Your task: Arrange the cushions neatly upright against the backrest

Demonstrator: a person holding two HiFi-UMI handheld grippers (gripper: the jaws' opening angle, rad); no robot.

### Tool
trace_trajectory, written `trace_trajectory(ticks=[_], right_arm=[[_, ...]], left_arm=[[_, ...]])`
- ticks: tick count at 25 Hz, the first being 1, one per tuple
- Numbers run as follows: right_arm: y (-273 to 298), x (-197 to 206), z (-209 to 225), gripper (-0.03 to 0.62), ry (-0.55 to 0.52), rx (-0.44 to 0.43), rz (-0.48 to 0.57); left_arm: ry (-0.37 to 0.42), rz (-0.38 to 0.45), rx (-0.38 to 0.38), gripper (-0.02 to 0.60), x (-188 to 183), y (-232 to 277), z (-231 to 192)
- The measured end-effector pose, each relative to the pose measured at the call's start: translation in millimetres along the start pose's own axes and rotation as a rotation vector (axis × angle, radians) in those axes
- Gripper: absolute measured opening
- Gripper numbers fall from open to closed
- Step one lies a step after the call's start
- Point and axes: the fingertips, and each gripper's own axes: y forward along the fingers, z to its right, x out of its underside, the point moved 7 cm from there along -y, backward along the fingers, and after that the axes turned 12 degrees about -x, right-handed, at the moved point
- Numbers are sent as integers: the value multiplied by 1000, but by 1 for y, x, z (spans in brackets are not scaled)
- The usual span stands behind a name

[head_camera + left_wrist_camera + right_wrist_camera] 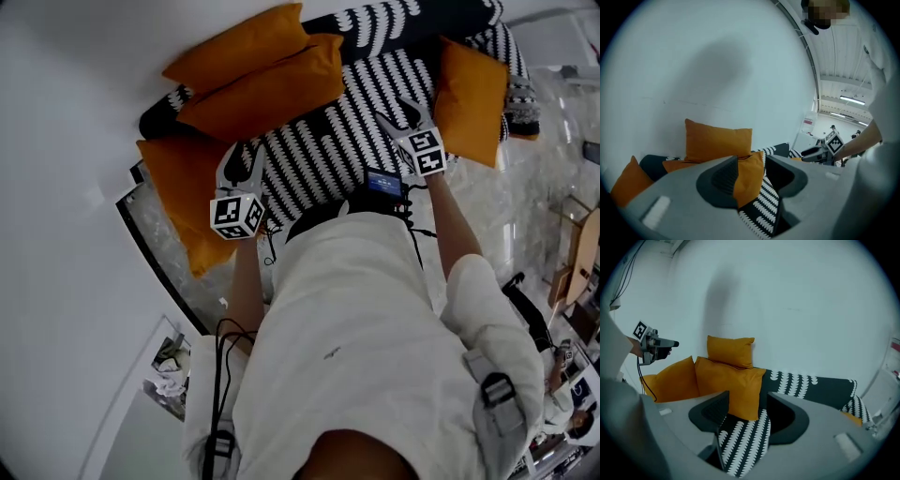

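Several orange cushions lie on a black-and-white patterned sofa (328, 141). One (239, 42) leans on the backrest (394, 19) at the left, and a second (267, 89) slumps in front of it. A third (183, 192) sits at the sofa's left end, another (469, 98) at its right end. My left gripper (242, 167) hangs open over the seat beside the left-end cushion, nothing between its jaws (752, 180). My right gripper (397, 114) is open over the seat near the right-end cushion, with only patterned fabric showing beyond its jaws (747, 416).
A plain white wall (797, 310) rises behind the sofa. Pale marbled floor (525, 206) lies to the right, with a wooden chair (581, 253) and clutter further out. Cables (220, 375) hang by my body, and a dark-edged floor border (155, 262) runs along the left.
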Motion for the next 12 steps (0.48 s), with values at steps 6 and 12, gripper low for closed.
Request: trace_trajectory(ticks=[6,12], right_arm=[[-40,-6,-34,188,29,-18,72],[-63,-13,-70,76,7,-26,90]], left_arm=[[0,6,74,161,-1,-7,24],[-6,-9,127,116,7,-23,39]])
